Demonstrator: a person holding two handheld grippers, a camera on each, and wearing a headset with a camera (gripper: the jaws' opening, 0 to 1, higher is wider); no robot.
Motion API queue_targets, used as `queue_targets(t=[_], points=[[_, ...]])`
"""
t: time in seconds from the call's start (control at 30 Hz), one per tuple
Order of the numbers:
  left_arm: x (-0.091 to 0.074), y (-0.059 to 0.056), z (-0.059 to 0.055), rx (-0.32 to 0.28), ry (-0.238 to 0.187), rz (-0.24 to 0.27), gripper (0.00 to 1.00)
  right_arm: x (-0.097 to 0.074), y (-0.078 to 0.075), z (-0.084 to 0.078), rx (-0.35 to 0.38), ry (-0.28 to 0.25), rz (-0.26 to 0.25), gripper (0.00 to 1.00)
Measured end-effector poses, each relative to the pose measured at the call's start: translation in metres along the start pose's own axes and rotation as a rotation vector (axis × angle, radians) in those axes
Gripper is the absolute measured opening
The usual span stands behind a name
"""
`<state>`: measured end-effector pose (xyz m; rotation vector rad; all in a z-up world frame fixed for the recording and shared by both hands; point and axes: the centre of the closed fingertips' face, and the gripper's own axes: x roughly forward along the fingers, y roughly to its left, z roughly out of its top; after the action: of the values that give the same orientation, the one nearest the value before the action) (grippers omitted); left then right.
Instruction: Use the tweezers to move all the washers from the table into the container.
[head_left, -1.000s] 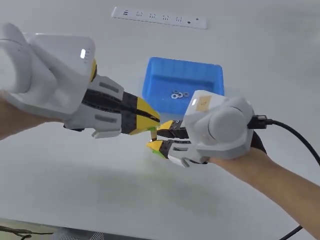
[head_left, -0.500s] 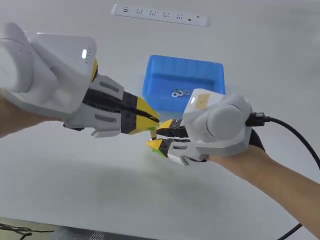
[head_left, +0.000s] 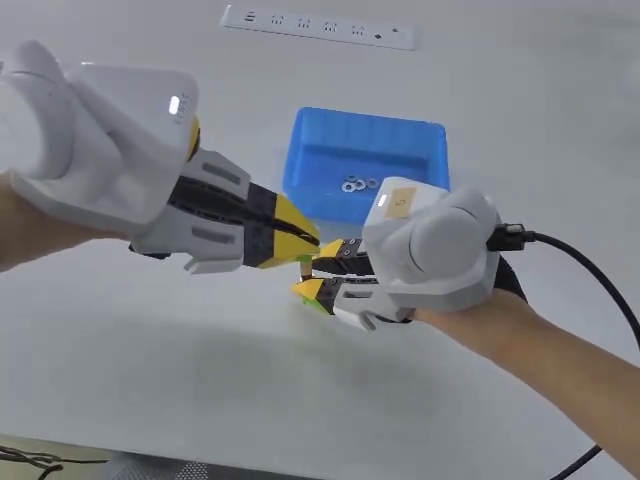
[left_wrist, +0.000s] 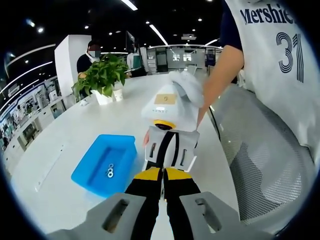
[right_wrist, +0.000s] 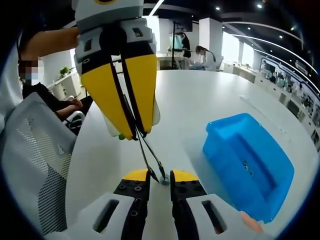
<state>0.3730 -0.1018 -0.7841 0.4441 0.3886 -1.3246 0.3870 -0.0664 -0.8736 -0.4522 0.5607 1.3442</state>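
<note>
White worktable, open-plan hall behind. From the head view, both grippers hide the tweezers' tips. The left gripper is clamped on the tweezers. Their tips meet a tiny, indistinct washer between the slightly parted jaws of the right gripper. More washers lie in the blue container nearby.

Two grippers: the left gripper and the right gripper. One pair of tweezers. One bin holding about three washers. One more washer on the table. One power strip near the table's far edge.
</note>
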Motion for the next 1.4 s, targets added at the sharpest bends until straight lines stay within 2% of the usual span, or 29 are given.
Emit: queue_targets(t=[0.33,0.9,1.1,1.4], points=[[0.000,-0.001,-0.001,-0.009,-0.003,-0.008,0.05,0.000,0.004,0.001,0.002,-0.005,0.037,0.13],[-0.001,-0.002,0.002,0.002,0.005,-0.013,0.05,-0.002,0.008,0.003,-0.023,0.005,0.048,0.11],[-0.007,0.000,0.014,0.013,-0.009,-0.008,0.05,-0.009,0.006,0.013,-0.028,-0.019,0.040,0.11],[-0.012,0.013,0.044,0.081,-0.035,0.014,0.05,-0.032,-0.012,0.035,-0.065,-0.071,-0.004,0.11]])
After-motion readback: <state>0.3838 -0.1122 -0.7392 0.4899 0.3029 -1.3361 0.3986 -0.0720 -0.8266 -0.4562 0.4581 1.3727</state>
